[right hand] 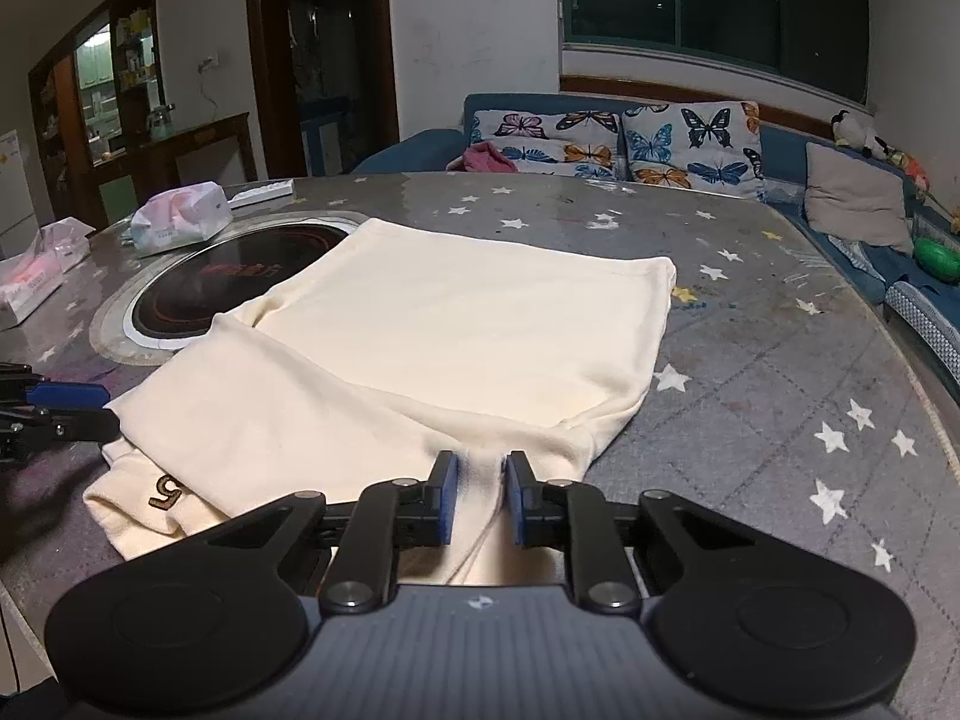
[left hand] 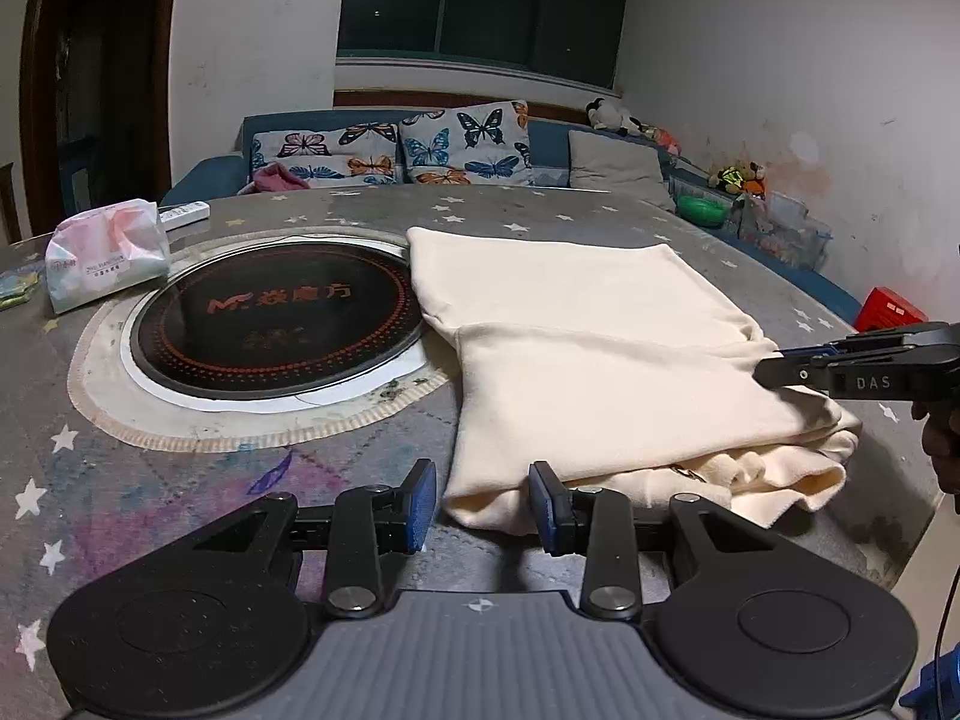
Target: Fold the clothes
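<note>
- Cream garment (right hand: 432, 348) lies partly folded beside the cooktop (left hand: 276, 318); further folds remain
- Left gripper (left hand: 483, 501) jaws open at its corner; right gripper (right hand: 480, 495) jaws open around its edge

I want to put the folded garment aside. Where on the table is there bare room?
Bare tablecloth lies right of the cream garment, up to the table edge, and beyond its far hem toward the sofa. The left is crowded: the round cooktop touches the garment, with tissue packs behind.
</note>
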Available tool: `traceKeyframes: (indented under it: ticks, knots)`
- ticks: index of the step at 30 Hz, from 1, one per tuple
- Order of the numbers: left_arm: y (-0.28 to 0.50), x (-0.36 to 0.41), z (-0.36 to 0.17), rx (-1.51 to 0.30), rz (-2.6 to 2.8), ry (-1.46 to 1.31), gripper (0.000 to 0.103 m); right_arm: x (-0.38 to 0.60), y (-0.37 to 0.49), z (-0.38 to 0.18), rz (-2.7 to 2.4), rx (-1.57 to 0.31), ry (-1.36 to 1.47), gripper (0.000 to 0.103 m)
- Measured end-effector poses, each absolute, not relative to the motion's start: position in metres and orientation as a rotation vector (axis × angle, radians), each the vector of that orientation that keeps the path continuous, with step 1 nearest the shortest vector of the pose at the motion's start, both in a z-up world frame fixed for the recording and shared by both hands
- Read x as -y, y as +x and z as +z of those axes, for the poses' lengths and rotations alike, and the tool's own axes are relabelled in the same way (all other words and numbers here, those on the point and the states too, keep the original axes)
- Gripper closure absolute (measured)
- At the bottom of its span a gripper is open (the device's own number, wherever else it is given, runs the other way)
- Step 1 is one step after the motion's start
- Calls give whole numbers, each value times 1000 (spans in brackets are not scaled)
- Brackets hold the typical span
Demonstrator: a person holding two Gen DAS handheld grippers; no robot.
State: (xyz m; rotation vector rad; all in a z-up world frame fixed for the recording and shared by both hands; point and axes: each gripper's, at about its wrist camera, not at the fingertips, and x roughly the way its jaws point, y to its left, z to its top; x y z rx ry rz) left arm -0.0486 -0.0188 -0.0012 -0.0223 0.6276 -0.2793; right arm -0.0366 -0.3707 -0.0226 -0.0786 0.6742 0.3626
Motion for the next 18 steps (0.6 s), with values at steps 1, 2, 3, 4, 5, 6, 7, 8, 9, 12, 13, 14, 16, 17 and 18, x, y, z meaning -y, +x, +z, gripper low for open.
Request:
traceKeyframes:
  ticks: [1, 2, 3, 4, 5, 6, 7, 8, 9, 12, 13, 14, 16, 17, 18]
  knots:
    - [-48, 18, -1, -627, -279, -22, 66, 371, -36, -22, 361, -673, -79, 87]
    - [-48, 19, -2, -628, -280, -20, 66, 370, -36, -22, 361, -674, -80, 87]
    - [-47, 19, -3, -627, -281, -16, 66, 370, -36, -21, 360, -675, -80, 87]
    - [-47, 20, -4, -625, -284, -11, 66, 370, -35, -21, 360, -675, -81, 88]
    - [-47, 20, -4, -623, -286, -9, 67, 369, -36, -19, 356, -665, -90, 90]
    - [-47, 20, -4, -622, -288, -9, 70, 368, -36, -17, 353, -654, -100, 92]
    - [-47, 20, -4, -621, -290, -8, 79, 367, -36, -15, 349, -643, -109, 94]
    - [-47, 20, -4, -618, -290, -7, 83, 365, -36, -13, 345, -633, -119, 95]
    - [-48, 21, -4, -615, -289, -5, 84, 364, -37, -11, 341, -622, -128, 95]
    - [-49, 21, -6, -612, -283, 5, 92, 362, -32, -7, 336, -613, -141, 95]
    - [-49, 21, -6, -613, -282, 6, 92, 361, -29, -9, 332, -618, -143, 95]
    - [-49, 20, -5, -614, -283, 6, 92, 361, -27, -12, 329, -633, -149, 93]
    - [-49, 18, -3, -618, -284, 5, 92, 361, -23, -20, 321, -662, -162, 91]
    - [-49, 17, 0, -621, -287, 3, 90, 360, -24, -18, 330, -657, -167, 90]
    - [-49, 15, 3, -623, -291, 0, 89, 358, -26, -16, 339, -651, -172, 88]
